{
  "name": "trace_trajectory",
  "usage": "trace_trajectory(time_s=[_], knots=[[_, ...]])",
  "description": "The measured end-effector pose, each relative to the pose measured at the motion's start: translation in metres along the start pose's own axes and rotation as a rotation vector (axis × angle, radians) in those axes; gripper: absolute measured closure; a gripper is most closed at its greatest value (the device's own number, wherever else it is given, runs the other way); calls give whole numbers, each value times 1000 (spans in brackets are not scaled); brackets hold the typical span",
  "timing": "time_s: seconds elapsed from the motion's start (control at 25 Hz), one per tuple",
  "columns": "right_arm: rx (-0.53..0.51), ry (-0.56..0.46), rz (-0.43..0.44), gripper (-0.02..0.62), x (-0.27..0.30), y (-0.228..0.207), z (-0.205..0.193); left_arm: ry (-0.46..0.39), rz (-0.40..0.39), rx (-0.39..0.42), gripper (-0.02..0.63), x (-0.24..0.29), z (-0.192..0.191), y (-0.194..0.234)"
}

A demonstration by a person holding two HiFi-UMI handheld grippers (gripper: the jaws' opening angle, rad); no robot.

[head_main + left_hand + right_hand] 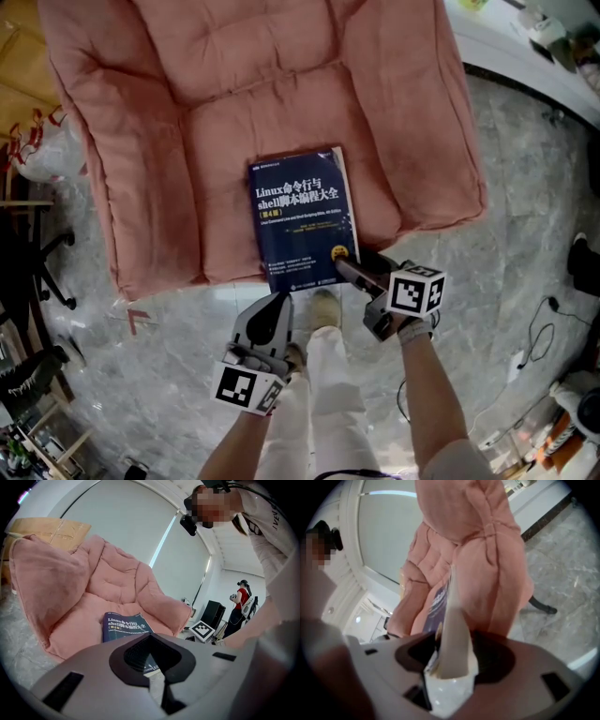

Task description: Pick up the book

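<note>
On the floor (141, 394) in front of the pink chair (234, 112), the left gripper (281, 302) hangs just short of the seat's front edge, its jaws drawn together with nothing between them; its own view shows the book (123, 626) a little way ahead of the tips and not touched. In the middle of the seat lies the book (302, 216), dark blue, cover up, flat on the cushion as far as the head view shows, its near end at the front edge of the seat. At the book's near right corner the right gripper (349, 270) has its jaws closed on it: the right gripper view shows the pale page edge (452, 634) running straight into the jaws and pinched there, with the cover to one side. So the reach and the grasp look done, with one gripper only. The lift itself seems still to come, since nothing shows the book clear of the cushion. A single corner hold on a thick paperback may let it sag or swing, so the left gripper could well be needed at the other corner.
</note>
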State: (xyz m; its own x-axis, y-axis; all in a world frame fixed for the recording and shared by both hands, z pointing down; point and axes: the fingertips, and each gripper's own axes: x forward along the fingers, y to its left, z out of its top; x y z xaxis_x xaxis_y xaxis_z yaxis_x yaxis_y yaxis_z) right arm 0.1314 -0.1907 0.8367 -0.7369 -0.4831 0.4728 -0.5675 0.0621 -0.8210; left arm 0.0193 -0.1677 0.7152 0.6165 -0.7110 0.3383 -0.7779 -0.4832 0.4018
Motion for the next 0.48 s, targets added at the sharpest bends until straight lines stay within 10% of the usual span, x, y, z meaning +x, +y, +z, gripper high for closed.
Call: trace_trajectory(time_s=[0.24,0.48], knots=[[-9,13,-4,307,6,-2,-5,6,11,-14,589,-1,-3,2],[128,73,185,308,6,8,-15,7,10,-28,589,-5,-10,1]])
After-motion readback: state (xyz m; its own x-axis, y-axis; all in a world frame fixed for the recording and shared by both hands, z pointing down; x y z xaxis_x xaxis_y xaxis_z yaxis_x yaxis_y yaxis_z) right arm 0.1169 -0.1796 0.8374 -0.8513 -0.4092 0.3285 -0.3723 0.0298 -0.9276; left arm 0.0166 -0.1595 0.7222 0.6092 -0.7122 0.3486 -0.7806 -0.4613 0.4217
